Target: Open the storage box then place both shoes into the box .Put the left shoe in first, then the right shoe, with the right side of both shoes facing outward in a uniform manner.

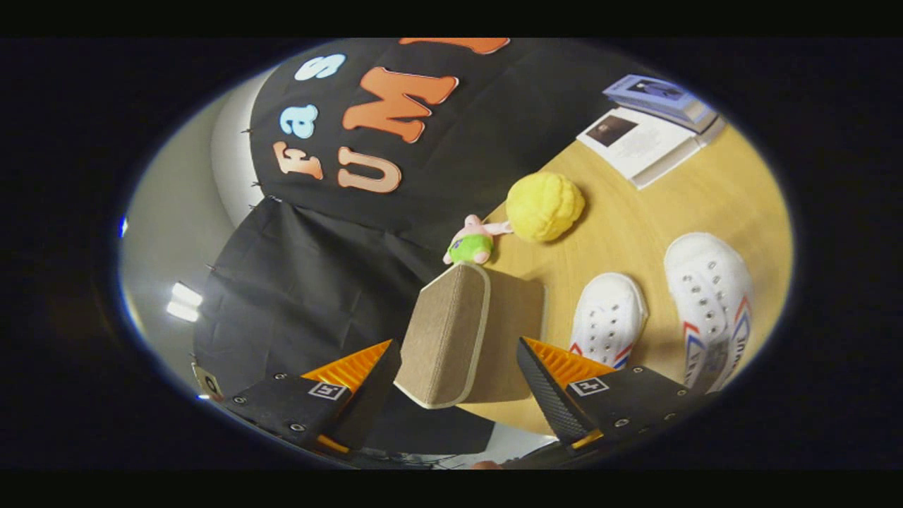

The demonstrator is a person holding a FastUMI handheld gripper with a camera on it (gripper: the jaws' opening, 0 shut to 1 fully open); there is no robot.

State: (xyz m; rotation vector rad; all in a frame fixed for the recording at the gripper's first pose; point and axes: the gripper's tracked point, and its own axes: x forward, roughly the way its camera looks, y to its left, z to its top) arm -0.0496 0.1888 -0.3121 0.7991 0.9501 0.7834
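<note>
A brown fabric storage box (451,331) with cream trim stands at the edge of the wooden table (635,233), and its flap looks closed. My gripper (458,347) is open, fingers spread wide on either side of the box's near end. I cannot see either finger pressing on it. Two white lace-up shoes lie on the table beside the box. The nearer shoe (608,319) sits just past one fingertip. The other shoe (709,296), with red and blue side stripes, lies farther out.
A yellow plush ball (544,206) and a small pink and green plush toy (471,243) sit beyond the box near the table's edge. An open booklet (638,141) and a blue book (659,95) lie at the far end. Black cloth hangs behind the table.
</note>
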